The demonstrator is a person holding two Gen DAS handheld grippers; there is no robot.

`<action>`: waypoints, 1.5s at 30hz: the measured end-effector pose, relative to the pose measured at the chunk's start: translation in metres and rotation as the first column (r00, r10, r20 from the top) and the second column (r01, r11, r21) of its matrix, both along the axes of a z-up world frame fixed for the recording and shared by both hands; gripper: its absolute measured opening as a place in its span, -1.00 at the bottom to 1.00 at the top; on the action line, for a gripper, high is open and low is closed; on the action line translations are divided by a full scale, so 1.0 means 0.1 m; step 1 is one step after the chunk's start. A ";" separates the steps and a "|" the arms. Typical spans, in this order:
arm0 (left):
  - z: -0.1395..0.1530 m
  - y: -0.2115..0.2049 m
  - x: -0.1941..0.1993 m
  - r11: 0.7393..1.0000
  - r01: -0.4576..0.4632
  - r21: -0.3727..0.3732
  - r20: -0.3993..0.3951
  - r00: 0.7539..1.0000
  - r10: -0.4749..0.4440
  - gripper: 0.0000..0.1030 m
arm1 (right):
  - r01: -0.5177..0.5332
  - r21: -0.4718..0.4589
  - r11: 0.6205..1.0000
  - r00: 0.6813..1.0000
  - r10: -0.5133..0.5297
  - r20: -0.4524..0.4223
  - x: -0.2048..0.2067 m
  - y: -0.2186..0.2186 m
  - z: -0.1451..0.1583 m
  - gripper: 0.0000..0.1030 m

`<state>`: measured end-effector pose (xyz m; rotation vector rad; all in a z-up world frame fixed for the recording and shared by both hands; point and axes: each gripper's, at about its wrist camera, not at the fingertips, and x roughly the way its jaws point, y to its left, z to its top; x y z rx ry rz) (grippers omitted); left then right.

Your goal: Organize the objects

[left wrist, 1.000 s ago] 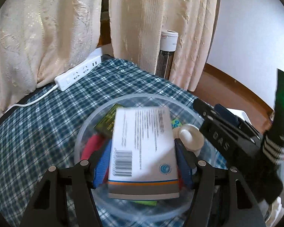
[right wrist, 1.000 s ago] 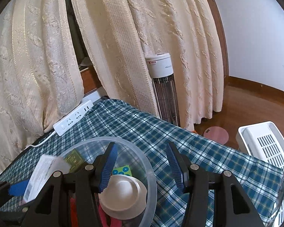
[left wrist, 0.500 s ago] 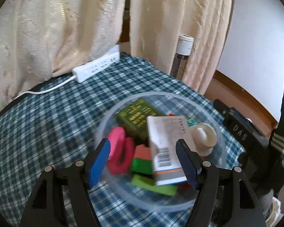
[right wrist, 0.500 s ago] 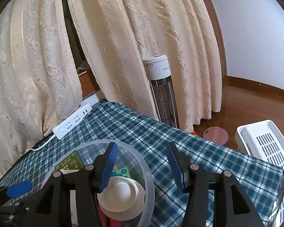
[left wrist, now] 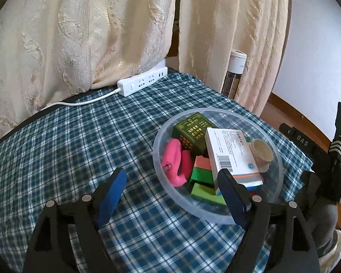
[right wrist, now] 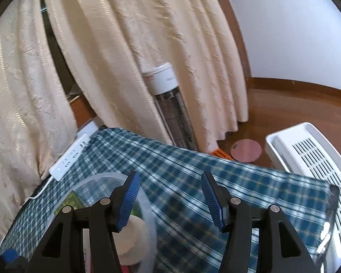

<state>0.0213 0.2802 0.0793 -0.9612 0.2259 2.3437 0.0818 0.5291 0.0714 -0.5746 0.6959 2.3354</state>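
A clear round bowl (left wrist: 161,134) sits on the plaid tablecloth. In it lie a white medicine box (left wrist: 230,153), a dark green box (left wrist: 192,129), a pink curved toy (left wrist: 176,161), red and green blocks (left wrist: 202,170) and a beige cup (left wrist: 261,153). My left gripper (left wrist: 172,193) is open and empty, pulled back to the near left of the bowl. My right gripper (right wrist: 170,201) is open and empty over the cloth to the right of the bowl (right wrist: 147,207). The other gripper's black body (left wrist: 307,145) shows at the right of the left wrist view.
A white power strip (left wrist: 143,83) with its cord lies at the table's far edge against cream curtains. A tower heater (right wrist: 170,113) stands behind the table. A white slatted unit (right wrist: 311,157) and a pink disc (right wrist: 245,150) are on the wooden floor right.
My left gripper let go of the white medicine box into the bowl, opened, and drew back to the left. My right gripper rose and turned a little to the right.
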 end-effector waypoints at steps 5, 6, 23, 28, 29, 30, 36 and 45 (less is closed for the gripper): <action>0.00 -0.11 0.02 1.000 0.003 0.006 -0.002 1.000 -0.003 0.63 | -0.057 0.096 0.994 0.997 0.053 0.051 0.27 -0.27 0.09 0.39; -0.01 -0.13 0.01 1.000 -0.001 0.009 0.003 1.000 0.001 0.63 | -0.081 0.109 0.991 0.996 0.075 0.056 0.32 -0.33 0.12 0.56; 0.02 -0.20 0.13 0.999 -0.038 -0.026 -0.048 0.998 0.037 0.63 | -0.316 0.198 0.928 0.943 0.284 0.173 0.65 -1.08 0.18 0.98; 0.04 -0.20 0.16 0.997 -0.065 -0.046 -0.071 0.996 0.062 0.63 | -0.340 0.249 0.907 0.935 0.299 0.189 0.69 -1.18 0.22 0.99; 0.03 -0.20 0.16 0.996 -0.073 -0.056 -0.077 0.995 0.069 0.63 | -0.347 0.252 0.903 0.933 0.305 0.190 0.70 -1.20 0.23 0.99; 0.02 -0.20 0.16 0.995 -0.081 -0.066 -0.081 0.994 0.075 0.63 | -0.353 0.255 0.900 0.931 0.311 0.191 0.70 -1.21 0.23 0.99; -0.02 -0.17 0.18 0.989 -0.099 -0.108 -0.087 0.992 0.090 0.63 | -0.390 0.263 0.882 0.916 0.346 0.202 0.69 -1.28 0.24 0.99; -0.03 -0.15 0.21 0.990 -0.085 -0.111 -0.089 0.993 0.076 0.63 | -0.409 0.268 0.872 0.909 0.364 0.203 0.70 -1.33 0.27 0.99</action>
